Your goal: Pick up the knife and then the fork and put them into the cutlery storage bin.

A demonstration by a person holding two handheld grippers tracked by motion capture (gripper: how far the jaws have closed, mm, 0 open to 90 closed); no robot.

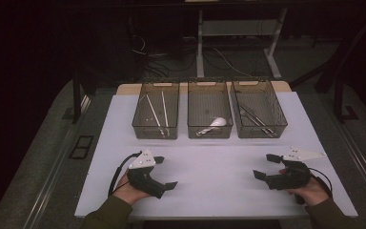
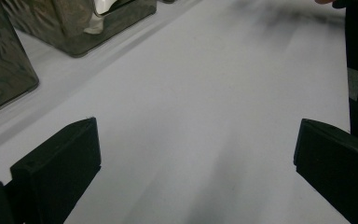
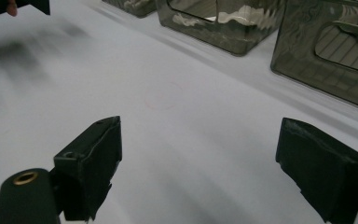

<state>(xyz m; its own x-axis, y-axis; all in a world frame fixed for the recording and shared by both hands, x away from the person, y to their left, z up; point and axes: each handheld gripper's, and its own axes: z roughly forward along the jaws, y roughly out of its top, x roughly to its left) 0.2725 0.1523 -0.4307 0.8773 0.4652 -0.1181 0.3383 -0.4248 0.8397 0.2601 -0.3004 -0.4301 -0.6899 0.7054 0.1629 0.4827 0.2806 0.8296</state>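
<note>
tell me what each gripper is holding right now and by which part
Nothing is held. The left gripper and the right gripper both have their jaws wide apart over bare table.

- The table [image 1: 219, 186] is covered in plain white.
- Three bins [image 1: 209, 129] are made of smoky grey, see-through plastic.
- Each tool [image 1: 167, 172] is black, topped by a pale grey plate.
- Olive-green sleeves [image 1: 107, 215] are worn.

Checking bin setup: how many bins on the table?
3, in a row at the table's far side: left bin, middle bin, right bin. None looks hidden.
</note>
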